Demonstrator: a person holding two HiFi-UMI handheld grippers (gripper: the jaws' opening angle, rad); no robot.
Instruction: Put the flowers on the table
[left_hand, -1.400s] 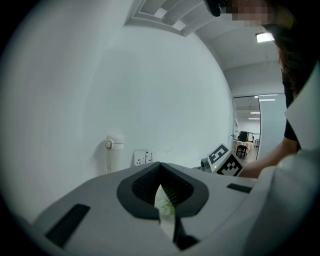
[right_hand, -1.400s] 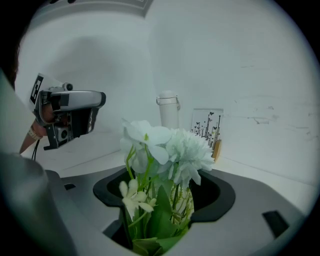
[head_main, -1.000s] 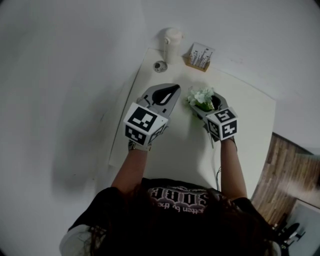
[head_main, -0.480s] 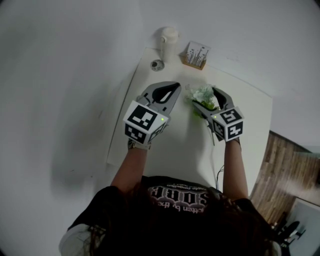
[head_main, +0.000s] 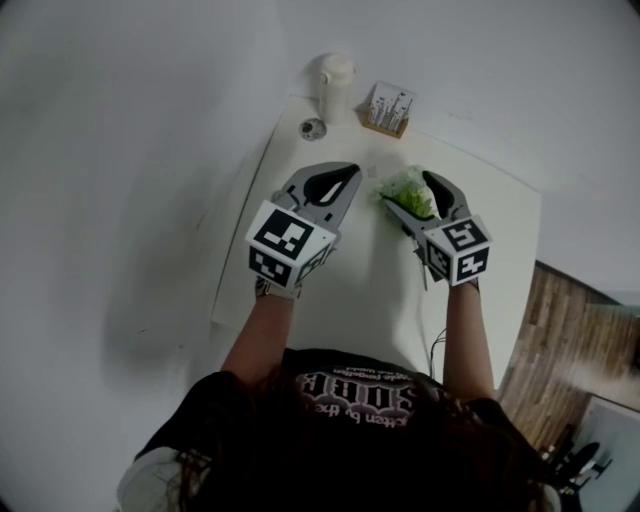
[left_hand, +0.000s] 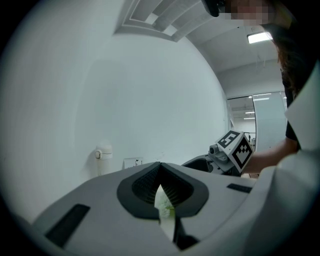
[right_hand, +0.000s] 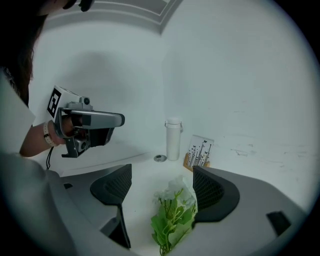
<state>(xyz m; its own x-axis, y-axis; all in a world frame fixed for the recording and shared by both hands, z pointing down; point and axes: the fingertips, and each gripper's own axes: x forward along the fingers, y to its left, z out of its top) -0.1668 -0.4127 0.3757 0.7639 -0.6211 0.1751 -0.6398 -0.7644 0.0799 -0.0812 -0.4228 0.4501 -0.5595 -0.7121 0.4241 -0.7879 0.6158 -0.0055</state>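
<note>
The jaws of my right gripper (right_hand: 162, 181) stand wide apart and have just been opening. The flowers (right_hand: 175, 215) are between them, but neither pad presses on them. The bunch lies nearer to the jaw on the right than to the one on the left, and I cannot tell if a leaf touches that pad. The white blossoms point toward the jaw tips and the green stems point back toward my hand. As far as I can judge, the bunch already rests on the tabletop (head_main: 350, 290) under the open jaws.

The jaws of my left gripper (left_hand: 160, 172) are closed together. It hangs beside the right gripper, apart from the bunch. A thin pale green-white scrap shows in the slit between these jaws, and I cannot say what it is.

I think the flowers will handle as a very light and soft thing. The stems look thin and will bend, and the petals and leaves will give way under a pad, so a hard squeeze could crush them. The leaves look smooth and may slide a little. If I must take the bunch again, I would hold it low, where the stems come together behind the blossoms, and close the jaws gently. I would not grip the white heads.
</note>
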